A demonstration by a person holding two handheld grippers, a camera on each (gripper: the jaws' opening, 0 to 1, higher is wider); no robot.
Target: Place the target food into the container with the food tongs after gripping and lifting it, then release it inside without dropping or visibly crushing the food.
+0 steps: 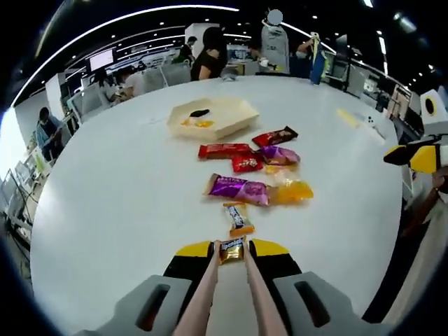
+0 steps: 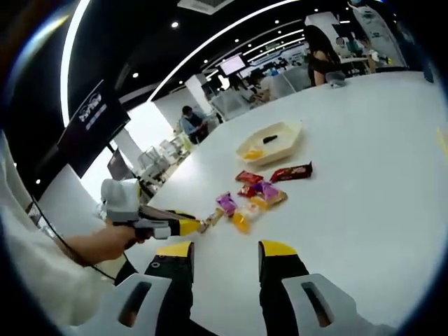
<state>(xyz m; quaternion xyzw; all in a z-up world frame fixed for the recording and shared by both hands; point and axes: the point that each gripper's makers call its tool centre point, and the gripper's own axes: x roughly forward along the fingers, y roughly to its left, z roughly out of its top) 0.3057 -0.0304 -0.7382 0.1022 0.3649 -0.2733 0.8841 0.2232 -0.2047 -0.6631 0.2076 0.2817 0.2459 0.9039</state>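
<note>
Left gripper (image 1: 232,250): its jaws are pressing in on a pair of pinkish food tongs (image 1: 227,294), which run forward between them so that the tool, not the jaws, is touching the food

Tong tips: they are pinching a small gold and blue wrapped candy (image 1: 232,249) low over the white table (image 1: 112,203); whether it is sitting on the surface or just clear of it, I cannot tell

Right gripper (image 2: 225,257): its jaws are standing spread with nothing between them, hovering over bare table on the near side of the snacks, probably keeping out of the way

Left gripper from the right gripper view: it (image 2: 200,225) is reaching in from the left in a person's hand (image 2: 112,241), its tips meeting the near end of the snack row

Snack row: a second small bar (image 1: 239,218) is lying just past the gripped candy, then a purple packet (image 1: 236,188), an orange packet (image 1: 291,192), and red wrappers (image 1: 234,155) further on, all loose and near each other

Container: the cream tray (image 1: 234,119) is sitting beyond the row, well apart from the candy, already holding a dark piece (image 1: 199,113) and something yellow (image 1: 198,123)

Stage: this looks like the grip step, with lift, carry and release not yet done

Care needed: I judge a light squeeze is wise, since the wrapper looks slick and could slide out during the carry over the other packets
</note>
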